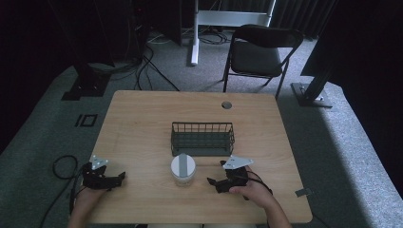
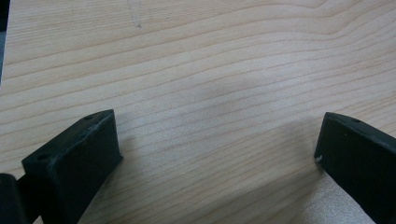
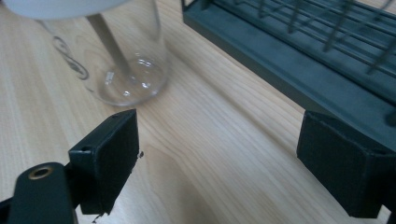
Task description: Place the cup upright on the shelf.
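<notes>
High view | jar point(image 1: 183, 170) upright on table point(image 1: 142, 123), just before wire basket point(image 1: 203, 138) | right claw point(image 1: 216, 182) nearer, jaws apart, empty, jar to its left | left claw point(image 1: 116, 179) apart, empty, farther off.

No readable text, label, brand or number is showing anywhere. Closest thing: a dark curly mark is sitting on the glass jar point(image 3: 105, 51) wall, up and left of the right gripper point(image 3: 219, 163) jaws, too blurred to be reading as letters. The jar's white lid point(image 1: 183, 166) is showing blank in the high view.
</notes>
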The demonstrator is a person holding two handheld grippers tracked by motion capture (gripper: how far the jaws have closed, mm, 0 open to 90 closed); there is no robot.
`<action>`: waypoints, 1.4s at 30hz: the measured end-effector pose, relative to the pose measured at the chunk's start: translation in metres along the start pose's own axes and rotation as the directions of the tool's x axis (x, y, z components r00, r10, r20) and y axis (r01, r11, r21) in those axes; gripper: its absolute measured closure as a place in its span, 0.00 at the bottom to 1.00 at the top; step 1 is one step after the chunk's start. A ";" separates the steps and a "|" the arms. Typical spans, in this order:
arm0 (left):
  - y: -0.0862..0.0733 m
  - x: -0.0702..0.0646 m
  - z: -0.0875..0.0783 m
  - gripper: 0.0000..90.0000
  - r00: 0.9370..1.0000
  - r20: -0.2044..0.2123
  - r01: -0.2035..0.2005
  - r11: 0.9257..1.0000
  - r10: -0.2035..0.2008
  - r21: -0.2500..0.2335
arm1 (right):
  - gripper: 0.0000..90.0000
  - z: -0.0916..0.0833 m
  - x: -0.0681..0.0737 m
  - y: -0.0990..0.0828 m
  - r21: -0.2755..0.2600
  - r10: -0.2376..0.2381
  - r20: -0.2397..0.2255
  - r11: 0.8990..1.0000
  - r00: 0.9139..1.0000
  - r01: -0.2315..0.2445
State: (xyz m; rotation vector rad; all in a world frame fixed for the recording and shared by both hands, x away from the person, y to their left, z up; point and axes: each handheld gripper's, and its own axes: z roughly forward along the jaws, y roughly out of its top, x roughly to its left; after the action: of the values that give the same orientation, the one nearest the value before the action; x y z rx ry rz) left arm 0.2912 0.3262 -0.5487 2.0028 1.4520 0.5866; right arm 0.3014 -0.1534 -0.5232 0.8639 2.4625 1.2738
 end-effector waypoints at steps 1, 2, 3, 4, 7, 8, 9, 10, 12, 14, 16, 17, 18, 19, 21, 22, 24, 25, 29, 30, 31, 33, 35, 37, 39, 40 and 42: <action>0.000 0.000 0.000 0.00 1.000 0.000 0.000 1.000 0.000 0.000 | 0.14 0.001 0.002 0.001 0.001 -0.007 -0.007 1.000 1.000 0.007; 0.000 0.000 0.000 0.00 1.000 0.000 0.000 1.000 0.000 0.000 | 0.14 0.002 0.004 0.002 0.001 -0.013 -0.016 1.000 1.000 0.013; 0.000 0.000 0.000 0.00 1.000 0.000 0.000 1.000 0.000 0.000 | 0.14 0.003 0.005 0.002 0.000 -0.014 -0.018 1.000 1.000 0.014; 0.000 0.000 0.000 0.00 1.000 0.000 0.000 1.000 0.000 0.000 | 0.14 0.005 0.007 0.004 -0.001 -0.021 -0.027 1.000 0.999 0.021; 0.000 0.000 0.000 0.00 1.000 0.000 0.000 1.000 0.000 0.000 | 0.14 0.008 0.012 0.006 -0.008 -0.038 -0.047 0.999 0.998 0.037; 0.000 0.000 0.000 0.00 1.000 0.000 0.000 1.000 0.000 0.000 | 0.13 0.010 0.015 0.007 -0.011 -0.046 -0.060 0.999 0.997 0.045; 0.000 0.000 0.000 0.00 1.000 0.000 0.000 1.000 0.000 0.000 | 0.13 0.011 0.016 0.008 -0.015 -0.049 -0.064 0.999 0.997 0.048; 0.000 0.000 0.000 0.00 1.000 0.000 0.000 1.000 0.000 0.000 | 0.13 0.012 0.018 0.009 -0.017 -0.058 -0.072 0.998 0.996 0.057; 0.000 0.000 0.000 0.00 1.000 0.000 0.000 1.000 0.000 0.000 | 0.13 0.015 0.022 0.010 -0.022 -0.065 -0.085 0.998 0.994 0.064; 0.000 0.000 0.000 0.00 1.000 0.000 0.000 1.000 0.000 0.000 | 0.13 0.018 0.026 0.012 -0.026 -0.068 -0.100 0.998 0.993 0.065; 0.000 0.000 0.000 0.00 1.000 0.000 0.000 1.000 0.000 0.000 | 0.13 0.021 0.028 0.013 -0.032 -0.070 -0.108 0.997 0.992 0.067; 0.000 0.000 0.000 0.00 1.000 0.000 0.000 1.000 0.000 0.000 | 0.13 0.023 0.030 0.014 -0.034 -0.072 -0.111 0.997 0.991 0.069; 0.000 0.000 0.000 0.00 1.000 0.000 0.000 1.000 0.000 0.000 | 0.13 0.025 0.031 0.015 -0.038 -0.072 -0.117 0.997 0.991 0.068; 0.000 0.000 0.000 0.00 1.000 0.000 0.000 1.000 0.000 0.000 | 0.13 0.027 0.033 0.016 -0.038 -0.071 -0.123 0.997 0.990 0.067; 0.000 0.000 0.000 0.00 1.000 0.000 0.000 1.000 0.000 0.000 | 0.13 0.029 0.034 0.017 -0.046 -0.073 -0.130 0.997 0.989 0.068; 0.000 0.000 0.000 0.00 1.000 0.000 0.000 1.000 0.000 0.000 | 0.13 0.030 0.036 0.017 -0.047 -0.075 -0.134 0.996 0.988 0.069; 0.000 0.000 0.000 0.00 1.000 0.000 0.000 1.000 0.000 0.000 | 0.13 0.035 0.040 0.020 -0.061 -0.071 -0.146 0.996 0.987 0.063; 0.000 0.000 0.000 0.00 1.000 0.000 0.000 1.000 0.000 0.000 | 0.13 0.036 0.041 0.021 -0.064 -0.074 -0.148 0.996 0.986 0.066; 0.000 0.000 0.000 0.00 1.000 0.000 0.000 1.000 0.000 0.000 | 0.13 0.041 0.045 0.023 -0.078 -0.071 -0.158 0.995 0.985 0.059; 0.000 0.000 0.000 0.00 1.000 0.000 0.000 1.000 0.000 0.000 | 0.13 0.043 0.045 0.024 -0.082 -0.071 -0.159 0.995 0.985 0.058; 0.000 0.000 0.000 0.00 1.000 0.000 0.000 1.000 0.000 0.000 | 0.13 0.044 0.046 0.024 -0.085 -0.078 -0.162 0.994 0.984 0.065; 0.000 0.000 0.000 0.00 1.000 0.000 0.000 1.000 0.000 0.000 | 0.13 0.047 0.048 0.025 -0.091 -0.075 -0.166 0.994 0.983 0.061; 0.000 0.000 0.000 0.00 1.000 0.000 0.000 1.000 0.000 0.000 | 0.13 0.049 0.049 0.027 -0.098 -0.075 -0.163 0.993 0.984 0.059; 0.000 0.000 0.000 0.00 1.000 0.000 0.000 1.000 0.000 0.000 | 0.13 0.051 0.050 0.028 -0.106 -0.070 -0.168 0.993 0.983 0.053; 0.000 0.000 0.000 0.00 1.000 0.000 0.000 1.000 0.000 0.000 | 0.13 0.052 0.050 0.029 -0.114 -0.065 -0.163 0.992 0.985 0.046; 0.000 0.000 0.000 0.00 1.000 0.000 0.000 1.000 0.000 0.000 | 0.13 0.053 0.050 0.030 -0.118 -0.062 -0.159 0.992 0.985 0.043; 0.000 0.000 0.000 0.00 1.000 0.000 0.000 1.000 0.000 0.000 | 0.14 0.054 0.050 0.030 -0.121 -0.059 -0.158 0.992 0.986 0.040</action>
State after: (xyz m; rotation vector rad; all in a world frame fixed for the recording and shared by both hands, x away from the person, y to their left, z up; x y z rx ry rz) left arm 0.2912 0.3262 -0.5487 2.0032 1.4518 0.5866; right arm 0.2976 -0.0745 -0.5280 0.6916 2.4815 1.5082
